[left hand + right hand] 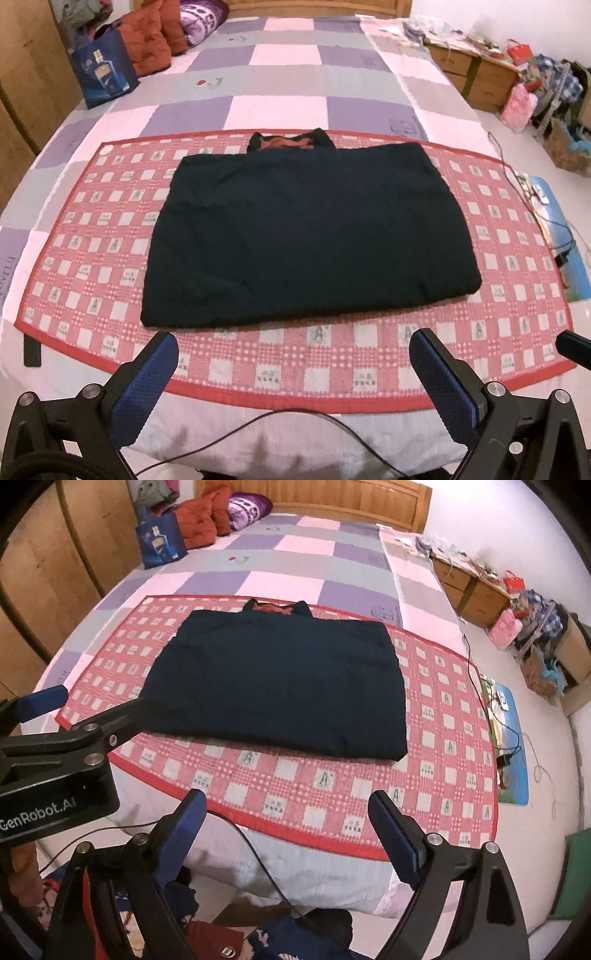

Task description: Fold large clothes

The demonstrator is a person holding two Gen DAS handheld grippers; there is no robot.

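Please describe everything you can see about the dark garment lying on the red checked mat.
The dark garment looks like a padded jacket in a very dark navy or black, matte fabric. It is folded into a neat, roughly rectangular bundle with soft wrinkles. Its collar points toward the headboard and shows a rust-orange lining. It lies flat near the middle of the red checked mat, touching only the mat. Both grippers are open, clear of it.

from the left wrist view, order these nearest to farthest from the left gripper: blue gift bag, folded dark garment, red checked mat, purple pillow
1. red checked mat, its near edge just ahead of the open left gripper.
2. folded dark garment, centred on the mat.
3. blue gift bag, far left on the bed.
4. purple pillow, by the headboard, behind the bag.
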